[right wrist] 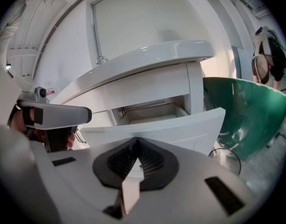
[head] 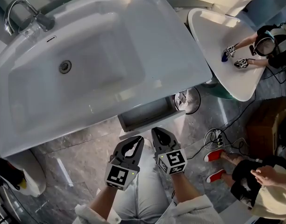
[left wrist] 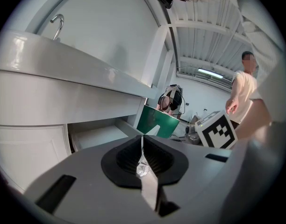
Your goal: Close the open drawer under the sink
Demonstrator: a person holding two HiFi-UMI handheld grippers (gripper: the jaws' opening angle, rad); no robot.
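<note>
The white sink [head: 147, 55] fills the upper head view, and its drawer [head: 147, 115] stands pulled out below the front edge, grey inside. Both grippers hover side by side just short of the drawer front, touching nothing. My left gripper [head: 139, 140] is shut, its jaws meeting in a thin line [left wrist: 142, 142], with the drawer opening [left wrist: 98, 135] off to its left. My right gripper [head: 155, 132] is also shut [right wrist: 137, 144] and points straight at the white drawer front [right wrist: 180, 125]; the drawer's inside [right wrist: 150, 112] shows beyond it.
A second white basin [head: 213, 27] stands at the upper right, where another person works with grippers; its green underside [right wrist: 248, 111] is close on the right. Cables [head: 213, 136], a person's red shoes [head: 214, 155] and a wire ring [head: 193, 99] lie on the marble floor.
</note>
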